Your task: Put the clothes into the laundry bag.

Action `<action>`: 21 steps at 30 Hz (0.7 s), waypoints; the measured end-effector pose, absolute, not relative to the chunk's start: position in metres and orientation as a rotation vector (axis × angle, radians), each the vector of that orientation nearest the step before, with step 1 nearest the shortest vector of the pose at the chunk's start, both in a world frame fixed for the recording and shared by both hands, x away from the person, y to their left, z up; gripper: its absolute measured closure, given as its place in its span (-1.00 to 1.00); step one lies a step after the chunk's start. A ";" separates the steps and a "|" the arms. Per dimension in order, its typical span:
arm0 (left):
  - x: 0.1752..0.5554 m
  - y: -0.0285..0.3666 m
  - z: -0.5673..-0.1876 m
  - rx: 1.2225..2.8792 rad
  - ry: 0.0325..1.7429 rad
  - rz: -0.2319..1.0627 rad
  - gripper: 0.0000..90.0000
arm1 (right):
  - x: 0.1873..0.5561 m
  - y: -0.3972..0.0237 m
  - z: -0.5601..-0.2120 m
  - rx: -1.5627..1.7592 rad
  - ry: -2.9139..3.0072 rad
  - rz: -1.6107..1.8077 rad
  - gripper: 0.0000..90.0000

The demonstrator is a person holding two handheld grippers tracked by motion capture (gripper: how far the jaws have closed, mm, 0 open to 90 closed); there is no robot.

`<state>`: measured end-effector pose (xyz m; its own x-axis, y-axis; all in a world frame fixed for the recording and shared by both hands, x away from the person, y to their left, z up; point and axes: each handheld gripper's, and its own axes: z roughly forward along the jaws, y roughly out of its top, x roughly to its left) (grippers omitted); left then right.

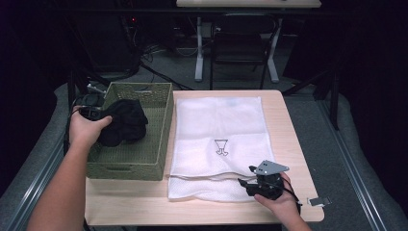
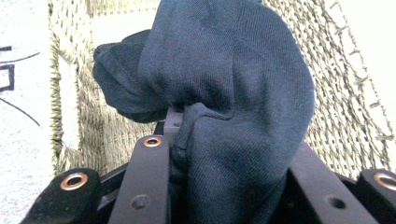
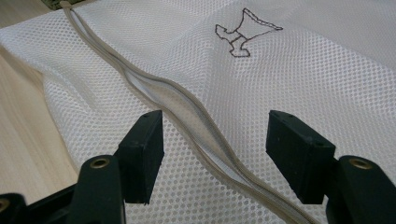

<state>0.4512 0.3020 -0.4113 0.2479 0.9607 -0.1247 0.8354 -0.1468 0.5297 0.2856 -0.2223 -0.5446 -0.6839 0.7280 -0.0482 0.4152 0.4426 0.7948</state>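
A dark garment hangs bunched over the green woven basket at the table's left. My left gripper is shut on the garment. In the left gripper view the dark cloth spills out between the jaws and covers their tips, with the basket's weave behind it. A white mesh laundry bag with a small black drawing lies flat mid-table. My right gripper stands open at the bag's near edge. In the right gripper view its jaws straddle the bag's partly gaping zipper without touching it.
The wooden table has bare strips right of the bag and along the front. A small metal clip lies at the front right corner. A dark chair and table legs stand beyond the far edge.
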 end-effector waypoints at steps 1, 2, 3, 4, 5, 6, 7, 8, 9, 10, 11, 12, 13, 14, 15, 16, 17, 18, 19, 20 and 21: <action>0.451 0.302 -0.410 2.026 1.629 0.341 0.54 | 0.286 -0.222 -0.545 0.969 2.315 1.117 -0.18; 0.451 0.301 -0.409 2.024 1.628 0.339 0.54 | 0.286 -0.222 -0.545 0.970 2.314 1.117 -0.18; 0.450 0.301 -0.408 2.024 1.626 0.341 0.54 | 0.286 -0.222 -0.545 0.969 2.315 1.117 -0.18; 0.450 0.300 -0.407 2.027 1.623 0.339 0.54 | 0.286 -0.222 -0.545 0.968 2.316 1.118 -0.18; 0.449 0.300 -0.405 2.026 1.620 0.340 0.54 | 0.286 -0.222 -0.545 0.966 2.316 1.118 -0.18; 0.449 0.300 -0.404 2.022 1.619 0.346 0.54 | 0.286 -0.222 -0.545 0.968 2.315 1.118 -0.18; 0.449 0.300 -0.403 2.022 1.616 0.347 0.54 | 0.286 -0.222 -0.545 0.968 2.315 1.118 -0.18; 0.448 0.299 -0.402 2.022 1.615 0.348 0.54 | 0.286 -0.222 -0.545 0.968 2.314 1.119 -0.18; 0.448 0.299 -0.400 2.019 1.612 0.350 0.54 | 0.286 -0.222 -0.545 0.967 2.314 1.118 -0.18; 0.447 0.299 -0.399 2.011 1.611 0.352 0.54 | 0.286 -0.222 -0.545 0.965 2.315 1.118 -0.18; 0.447 0.300 -0.398 2.013 1.606 0.352 0.54 | 0.286 -0.222 -0.545 0.965 2.315 1.118 -0.18; 0.446 0.300 -0.398 2.011 1.607 0.353 0.54 | 0.285 -0.222 -0.545 0.965 2.315 1.119 -0.18; 0.446 0.300 -0.397 2.013 1.607 0.354 0.54 | 0.285 -0.222 -0.545 0.965 2.315 1.119 -0.18; 0.446 0.300 -0.396 2.016 1.603 0.358 0.54 | 0.285 -0.222 -0.545 0.965 2.315 1.119 -0.18; 0.445 0.300 -0.396 2.010 1.605 0.359 0.54 | 0.285 -0.222 -0.545 0.965 2.315 1.118 -0.18; 0.445 0.301 -0.395 2.013 1.602 0.362 0.54 | 0.286 -0.222 -0.545 0.964 2.316 1.119 -0.18; 0.444 0.301 -0.395 2.009 1.603 0.362 0.54 | 0.285 -0.222 -0.545 0.966 2.316 1.119 -0.18; 0.444 0.302 -0.394 2.016 1.596 0.357 0.54 | 0.285 -0.222 -0.545 0.967 2.315 1.117 -0.18; 0.443 0.302 -0.394 2.011 1.597 0.363 0.54 | 0.285 -0.222 -0.545 0.964 2.316 1.118 -0.18; 0.443 0.302 -0.394 2.012 1.594 0.362 0.54 | 0.285 -0.222 -0.545 0.967 2.316 1.119 -0.18; 0.442 0.302 -0.393 2.015 1.591 0.362 0.54 | 0.285 -0.222 -0.545 0.965 2.317 1.119 -0.18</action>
<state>0.4419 0.3021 -0.3931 0.2661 0.9566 -0.1192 0.8109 -0.1553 0.5642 0.2853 -0.2216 -0.5447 -0.6863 0.7257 -0.0482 0.4135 0.4438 0.7950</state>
